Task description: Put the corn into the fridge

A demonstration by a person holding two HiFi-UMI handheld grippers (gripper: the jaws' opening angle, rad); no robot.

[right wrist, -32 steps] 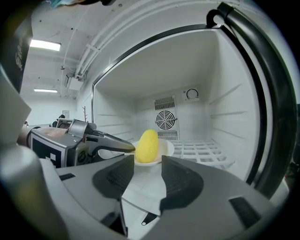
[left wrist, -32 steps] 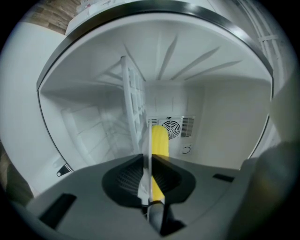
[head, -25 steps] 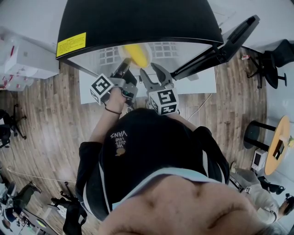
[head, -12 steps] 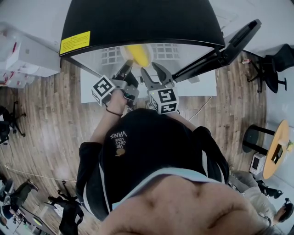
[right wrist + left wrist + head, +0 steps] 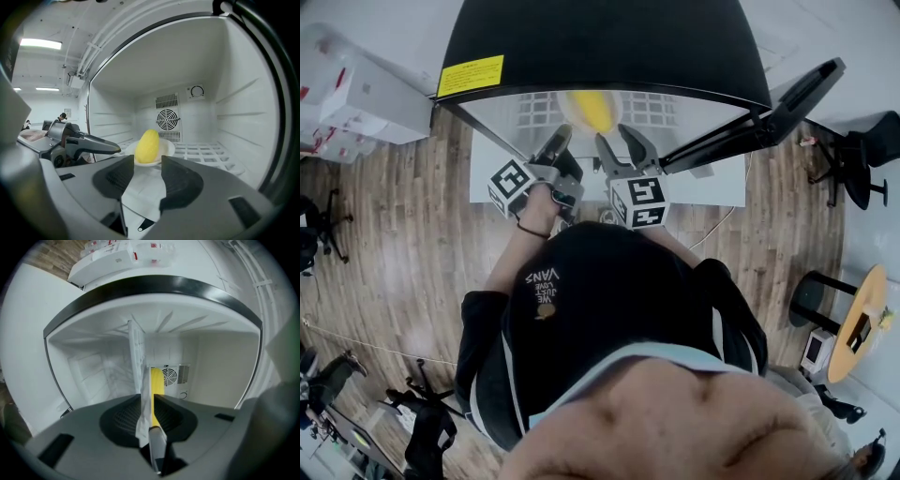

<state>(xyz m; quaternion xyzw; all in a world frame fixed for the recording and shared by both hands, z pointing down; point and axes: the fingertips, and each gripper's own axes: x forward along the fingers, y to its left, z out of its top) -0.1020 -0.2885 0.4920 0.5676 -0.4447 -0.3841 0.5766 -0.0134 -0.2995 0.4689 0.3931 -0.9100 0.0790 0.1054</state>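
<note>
Open fridge (image 5: 600, 56) was cut off low down by the person's head, wire shelf (image 5: 206, 152) was seen inside, white plate (image 5: 166, 149) at its near left was clamped by left gripper (image 5: 147, 401), contact half hidden, right gripper (image 5: 147, 159) was held wide and empty, corn (image 5: 147, 146) was laid on the plate.

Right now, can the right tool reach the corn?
Probably yes: the right tool is open and aimed at the corn, bare on its plate; the left tool grips the rim, off to the side.
</note>
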